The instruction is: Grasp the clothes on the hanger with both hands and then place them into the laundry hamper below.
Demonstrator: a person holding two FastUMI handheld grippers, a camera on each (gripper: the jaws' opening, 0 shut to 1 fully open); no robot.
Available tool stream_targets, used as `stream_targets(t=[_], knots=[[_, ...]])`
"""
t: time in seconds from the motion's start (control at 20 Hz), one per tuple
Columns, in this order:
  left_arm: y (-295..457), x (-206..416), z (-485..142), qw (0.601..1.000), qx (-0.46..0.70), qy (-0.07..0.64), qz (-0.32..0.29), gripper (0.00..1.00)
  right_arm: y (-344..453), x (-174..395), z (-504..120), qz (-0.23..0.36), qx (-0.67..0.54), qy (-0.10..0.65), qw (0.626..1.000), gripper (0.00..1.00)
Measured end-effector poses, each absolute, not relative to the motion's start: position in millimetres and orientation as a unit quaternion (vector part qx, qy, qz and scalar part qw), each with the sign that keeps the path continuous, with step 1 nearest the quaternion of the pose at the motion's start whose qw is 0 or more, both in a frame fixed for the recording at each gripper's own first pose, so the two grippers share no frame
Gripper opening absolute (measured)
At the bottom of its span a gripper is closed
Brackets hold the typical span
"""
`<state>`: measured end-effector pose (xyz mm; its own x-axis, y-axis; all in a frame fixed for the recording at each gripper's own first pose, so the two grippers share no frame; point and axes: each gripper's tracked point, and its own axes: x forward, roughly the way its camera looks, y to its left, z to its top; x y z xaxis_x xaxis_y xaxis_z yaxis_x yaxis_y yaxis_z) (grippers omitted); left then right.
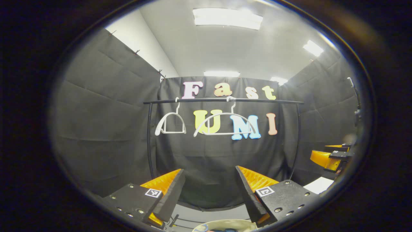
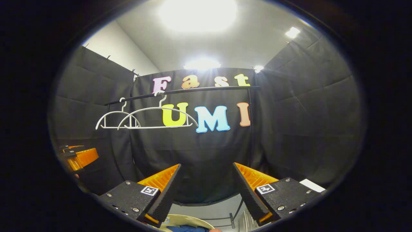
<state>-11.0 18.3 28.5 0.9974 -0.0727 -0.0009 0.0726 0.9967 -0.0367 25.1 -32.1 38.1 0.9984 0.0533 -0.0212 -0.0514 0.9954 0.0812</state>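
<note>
Two white hangers (image 1: pixel 170 124) (image 1: pixel 225 124) hang bare on the black rail (image 1: pixel 257 101) ahead. In the left gripper view my left gripper (image 1: pixel 209 169) stands open below them, with nothing between its fingers. The right gripper view shows the same hangers (image 2: pixel 117 120) (image 2: pixel 157 117) on the rail (image 2: pixel 209 89), with my right gripper (image 2: pixel 207 164) open and holding nothing. The pale hamper rim (image 1: pixel 225 223) (image 2: pixel 186 220) peeks in at the bottom edge under both grippers, with blue cloth (image 1: pixel 222 230) (image 2: pixel 190 228) lying inside it. Each gripper also appears at the side of the other's view, right gripper (image 1: pixel 331 158) and left gripper (image 2: pixel 80 158).
The rack's black uprights (image 1: pixel 149 138) (image 2: pixel 251 129) stand at either end of the rail, and its curved base bar (image 1: pixel 209 207) runs along the grey floor. Black cloth walls close in on all sides. A white sheet (image 1: pixel 318 185) (image 2: pixel 310 185) lies low on the right.
</note>
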Motion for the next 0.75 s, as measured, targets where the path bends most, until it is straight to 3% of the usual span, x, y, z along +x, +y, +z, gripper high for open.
stream_targets(t=[0.75], knots=[[4.2,5.0,34.1,0.999,-0.013,-0.009,-0.047,0.89,-44.9,29.7,30.1,0.011,0.033,0.014,0.999,0.94]])
